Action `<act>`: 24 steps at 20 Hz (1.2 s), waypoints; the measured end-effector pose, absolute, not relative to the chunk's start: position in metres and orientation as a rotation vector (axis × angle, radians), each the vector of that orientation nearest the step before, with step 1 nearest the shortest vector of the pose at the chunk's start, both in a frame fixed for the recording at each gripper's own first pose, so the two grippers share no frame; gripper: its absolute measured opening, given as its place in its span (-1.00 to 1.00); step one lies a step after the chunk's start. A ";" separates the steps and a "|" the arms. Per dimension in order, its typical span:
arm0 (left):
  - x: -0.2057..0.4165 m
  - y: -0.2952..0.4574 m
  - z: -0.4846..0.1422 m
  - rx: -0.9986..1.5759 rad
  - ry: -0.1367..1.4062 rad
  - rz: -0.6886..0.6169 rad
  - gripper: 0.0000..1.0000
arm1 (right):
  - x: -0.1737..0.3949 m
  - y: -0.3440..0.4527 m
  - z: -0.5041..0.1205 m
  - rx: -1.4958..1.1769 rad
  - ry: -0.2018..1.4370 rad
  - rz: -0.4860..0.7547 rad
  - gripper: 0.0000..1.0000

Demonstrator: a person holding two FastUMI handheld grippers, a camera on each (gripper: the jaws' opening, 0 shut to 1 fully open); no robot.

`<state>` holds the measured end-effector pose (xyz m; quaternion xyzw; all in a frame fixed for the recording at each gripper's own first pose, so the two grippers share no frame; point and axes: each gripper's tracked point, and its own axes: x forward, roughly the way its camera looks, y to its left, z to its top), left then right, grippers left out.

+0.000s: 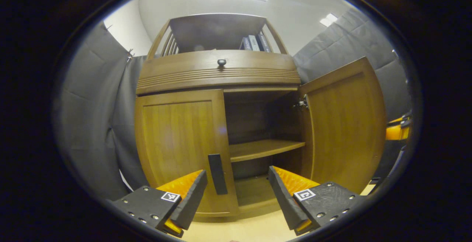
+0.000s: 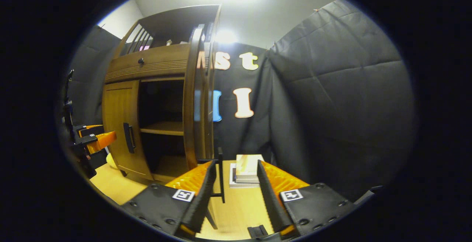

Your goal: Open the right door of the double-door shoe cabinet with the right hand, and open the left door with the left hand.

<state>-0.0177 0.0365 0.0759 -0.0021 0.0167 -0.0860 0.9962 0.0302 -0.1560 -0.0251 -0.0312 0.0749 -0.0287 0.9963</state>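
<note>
Up close, the left gripper stood with its fingers spread wide and holding nothing, the dark handle of the closed left door just between them. Beside it the right door hung swung open, baring an inner shelf. Likewise the right gripper gaped empty, its door's edge ahead-left on the shoe cabinet.

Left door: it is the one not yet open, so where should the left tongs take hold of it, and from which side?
Grip the vertical bar handle on the closed left door, near its inner edge, low down. Come straight at the front with one finger on each side of the bar: it stands upright and proud of the panel. The left tongs are open and already about level with it.
</note>
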 end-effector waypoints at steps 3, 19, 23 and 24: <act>-0.011 0.039 0.074 -0.015 0.037 -0.151 0.97 | 0.012 -0.167 -0.004 -0.051 0.089 -0.110 0.87; 0.002 0.047 0.055 -0.044 0.126 -0.091 0.49 | -0.008 -0.174 -0.014 -0.051 0.158 -0.152 0.93; 0.005 0.047 0.054 -0.060 0.136 -0.062 -0.06 | -0.003 -0.175 -0.017 -0.045 0.160 -0.139 0.87; 0.006 0.049 0.053 -0.056 0.142 -0.064 -0.26 | -0.001 -0.175 -0.018 -0.041 0.161 -0.135 0.87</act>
